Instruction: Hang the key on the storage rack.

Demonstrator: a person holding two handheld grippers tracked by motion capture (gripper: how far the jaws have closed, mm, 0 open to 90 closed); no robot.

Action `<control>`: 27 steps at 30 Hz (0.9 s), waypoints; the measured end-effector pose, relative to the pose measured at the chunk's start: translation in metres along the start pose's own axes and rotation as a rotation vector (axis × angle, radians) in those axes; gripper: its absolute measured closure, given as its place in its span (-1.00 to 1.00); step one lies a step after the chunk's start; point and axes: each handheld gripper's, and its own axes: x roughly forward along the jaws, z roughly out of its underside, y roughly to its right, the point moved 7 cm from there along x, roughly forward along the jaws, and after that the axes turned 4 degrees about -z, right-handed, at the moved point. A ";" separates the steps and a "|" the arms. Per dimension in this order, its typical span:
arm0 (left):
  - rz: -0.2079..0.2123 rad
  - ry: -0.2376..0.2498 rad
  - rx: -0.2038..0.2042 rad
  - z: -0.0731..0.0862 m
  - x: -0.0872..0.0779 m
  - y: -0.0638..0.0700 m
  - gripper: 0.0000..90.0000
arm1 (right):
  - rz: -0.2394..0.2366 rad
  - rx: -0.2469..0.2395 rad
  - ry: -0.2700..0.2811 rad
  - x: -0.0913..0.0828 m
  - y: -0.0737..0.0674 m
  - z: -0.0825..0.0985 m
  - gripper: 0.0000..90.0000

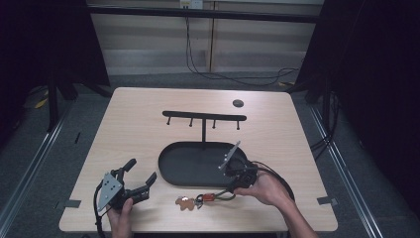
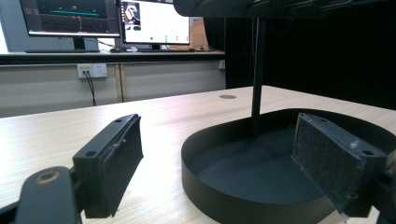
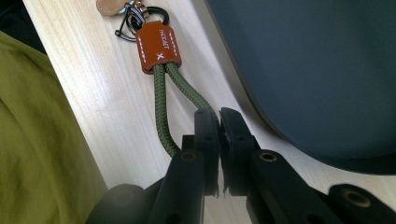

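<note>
Right gripper view: the right gripper (image 3: pixel 219 122) is seen with its fingers (image 3: pixel 206 135) pressed together on the green cord loop of a keychain (image 3: pixel 159 46), near the desk's (image 1: pixel 138 129) front edge, just beside the rim of the black tray (image 1: pixel 171 166). The keychain's long axis runs away from the fingers toward the front-left, ending in a brown tag and rings. The left gripper (image 1: pixel 141 181) is held apart, empty, near the front-left corner; the hook stand (image 1: pixel 204 117) rises behind.

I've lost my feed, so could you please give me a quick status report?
Left hand-held gripper open, idle beside tray. Right hand-held gripper shut on keychain's green cord loop, keychain on table. Path to hook stand clear.
</note>
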 end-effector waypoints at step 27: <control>0.002 0.000 -0.001 0.000 0.000 0.000 -0.65 | 0.019 -0.072 -0.174 -0.053 -0.002 -0.058 0.92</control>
